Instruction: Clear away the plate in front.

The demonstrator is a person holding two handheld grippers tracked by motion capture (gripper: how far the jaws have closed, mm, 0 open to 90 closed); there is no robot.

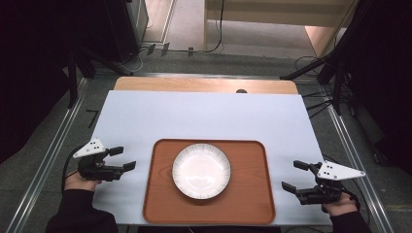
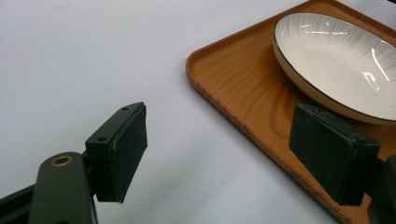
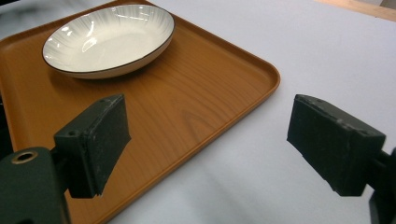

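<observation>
Gripper views reveal plate (image 3: 108, 39) dark rim, tray (image 3: 196, 107) woodgrain.

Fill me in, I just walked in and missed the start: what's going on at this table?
A person holds the left gripper and the right gripper, both open and holding nothing, on either side of a brown tray. An empty white plate sits on the tray, which rests on the white table. Neither gripper touches the tray or plate.
</observation>
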